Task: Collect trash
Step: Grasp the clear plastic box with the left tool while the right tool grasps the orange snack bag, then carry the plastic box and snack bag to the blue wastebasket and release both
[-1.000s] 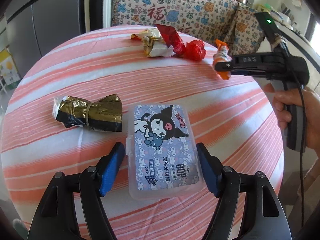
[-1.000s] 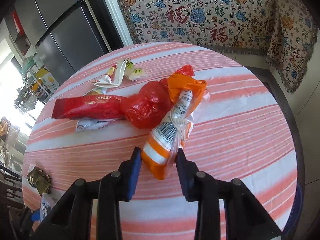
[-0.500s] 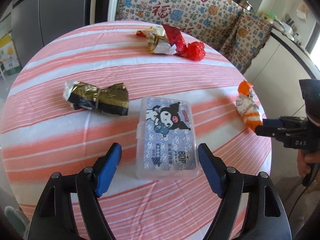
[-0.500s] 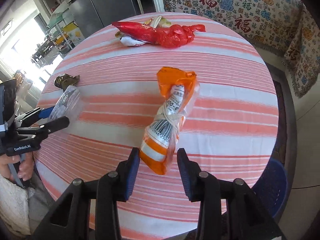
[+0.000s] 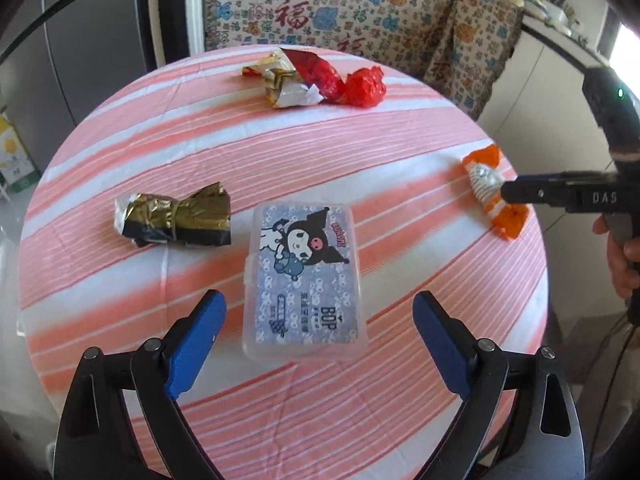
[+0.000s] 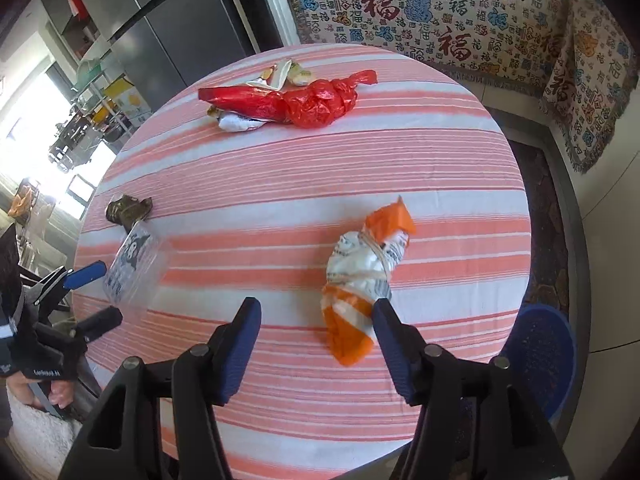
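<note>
Across the bottom of the left wrist view, our left hand-held gripper [image 5: 316, 320] has just been opening: a second ago its blue pads sat close against the sides of the clear plastic box [image 5: 306, 280], and now they stand wide apart, clear of it on both sides, with the box lying flat on the striped surface [image 5: 400, 128] in the lower centre of the frame. Left of the box lies the gold-and-black wrapper [image 5: 176, 216], and at the upper centre the red wrapper bundle [image 5: 320, 78] is untouched. Moving to the right wrist view, our right hand-held gripper [image 6: 316, 344] has also just been opening; a second ago it was pinching the orange-and-white packet [image 6: 364, 276] beside the red bundle, and now the packet sits down on the surface at the centre right of the frame, its lower end just inside the right pad, the jaws parted and not pressing on it. At the lower right, past the surface edge, a blue basket [image 6: 548, 352] shows on the floor. We judge that both pieces have been drawn toward the near edge and released, so the gathering is only partly done and nothing is held.
</note>
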The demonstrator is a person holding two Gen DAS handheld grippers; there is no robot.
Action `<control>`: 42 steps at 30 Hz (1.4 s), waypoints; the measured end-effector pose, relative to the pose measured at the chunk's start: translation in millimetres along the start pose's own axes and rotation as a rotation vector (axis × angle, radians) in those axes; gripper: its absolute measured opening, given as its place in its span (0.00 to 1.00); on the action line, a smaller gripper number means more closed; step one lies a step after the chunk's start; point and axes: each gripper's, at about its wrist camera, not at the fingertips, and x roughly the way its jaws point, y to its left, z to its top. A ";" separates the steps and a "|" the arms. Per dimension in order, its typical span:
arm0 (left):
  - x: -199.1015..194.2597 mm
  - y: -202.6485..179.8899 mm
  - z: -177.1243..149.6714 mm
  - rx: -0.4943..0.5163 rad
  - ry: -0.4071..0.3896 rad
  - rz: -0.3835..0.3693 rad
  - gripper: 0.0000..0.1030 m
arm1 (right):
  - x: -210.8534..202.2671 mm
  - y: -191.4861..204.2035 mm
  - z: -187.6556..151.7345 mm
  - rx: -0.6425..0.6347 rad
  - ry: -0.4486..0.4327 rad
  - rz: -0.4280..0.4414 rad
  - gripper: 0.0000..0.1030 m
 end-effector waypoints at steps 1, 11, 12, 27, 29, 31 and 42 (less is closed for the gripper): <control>5.0 -3.1 2.8 0.021 0.012 0.017 0.92 | 4.9 -1.4 4.8 0.012 0.011 -0.017 0.59; 12.0 -5.7 13.1 0.017 0.036 0.057 0.62 | 35.7 -20.8 13.6 0.040 0.105 -0.085 0.42; 9.2 -7.0 12.5 0.009 0.026 0.052 0.62 | 31.9 -20.5 11.8 0.034 0.091 -0.086 0.42; -26.8 -63.8 20.4 0.003 -0.078 -0.047 0.62 | -29.5 -19.0 -21.6 -0.063 -0.016 -0.044 0.42; -27.6 -76.6 22.9 0.010 -0.083 -0.061 0.62 | -35.0 -27.2 -25.9 -0.052 -0.024 -0.042 0.42; -28.6 -91.7 26.0 0.022 -0.090 -0.076 0.62 | -43.0 -38.1 -30.8 -0.039 -0.035 -0.044 0.42; -20.3 -205.4 53.9 0.143 -0.107 -0.201 0.62 | -89.6 -132.7 -63.9 0.079 -0.088 -0.116 0.42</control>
